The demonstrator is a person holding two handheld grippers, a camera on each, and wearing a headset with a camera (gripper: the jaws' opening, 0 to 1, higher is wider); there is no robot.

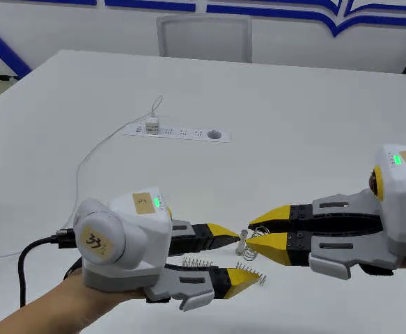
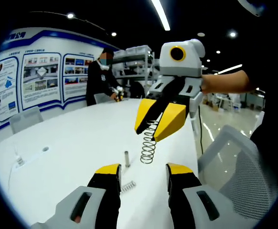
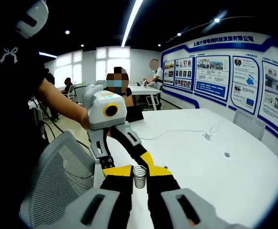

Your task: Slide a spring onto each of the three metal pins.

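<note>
Threading step
Right tongs (image 3: 139, 171) pinch a spring (image 2: 149, 143), left tongs (image 1: 246, 256) spread; next, centre it over the upright pin (image 2: 127, 158).

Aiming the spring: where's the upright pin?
In the left gripper view, the pin stands on the table beside the spring held by the right gripper.

open-plan lab/demo hall in an office building. reference: the big white table (image 1: 293, 118). power strip (image 1: 178, 131) lies on it with a charger plugged in. grey chair (image 1: 204, 37) at its far edge, mesh office chair (image 3: 57, 176) beside it. wall past the table carries blue-trimmed info boards (image 3: 224, 71). storage racks (image 2: 139, 59) and another table (image 3: 143, 89) with people beyond it. strip light (image 3: 131, 19) overhead.
</note>
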